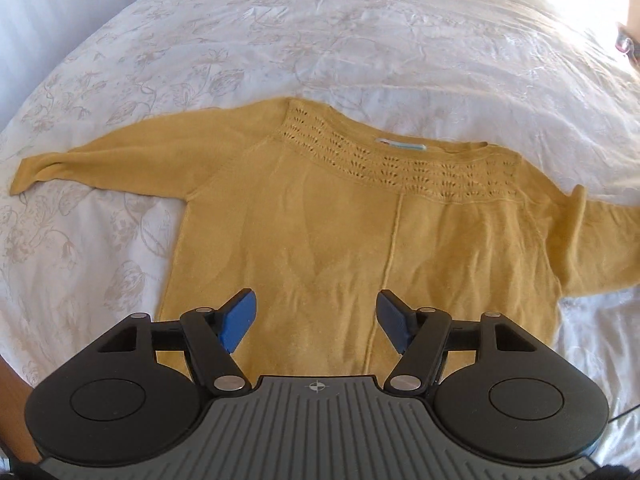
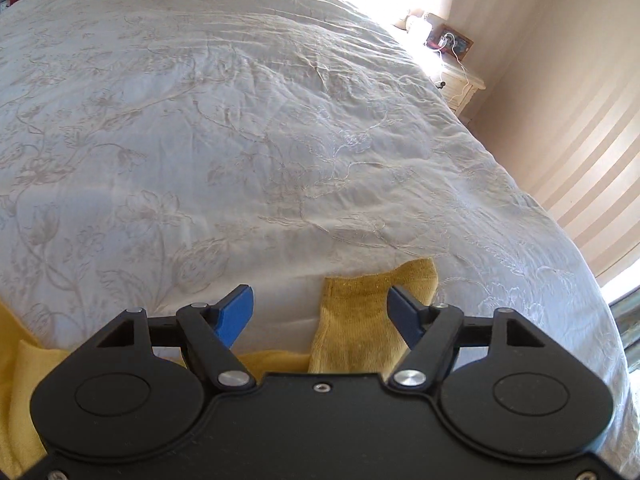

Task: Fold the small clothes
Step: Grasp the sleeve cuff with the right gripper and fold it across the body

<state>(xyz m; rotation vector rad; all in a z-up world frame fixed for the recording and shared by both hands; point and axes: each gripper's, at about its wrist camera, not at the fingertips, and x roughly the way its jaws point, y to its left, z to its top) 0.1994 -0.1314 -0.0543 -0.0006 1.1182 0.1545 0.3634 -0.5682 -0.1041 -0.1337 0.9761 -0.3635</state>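
A mustard-yellow knit sweater (image 1: 340,232) lies flat on the bed, neckline away from me, both sleeves spread out to the sides. My left gripper (image 1: 316,312) is open and empty, hovering over the sweater's lower body. My right gripper (image 2: 320,312) is open and empty over the end of the sweater's right sleeve (image 2: 360,320), whose cuff lies between the fingers, nearer the right one. A strip of the sweater's body (image 2: 16,380) shows at the lower left of the right wrist view.
A white bedspread (image 2: 240,140) with pale floral embroidery covers the whole bed. A nightstand (image 2: 460,76) with a lamp and small items stands at the far right by a striped wall. The bed's right edge drops off near the window.
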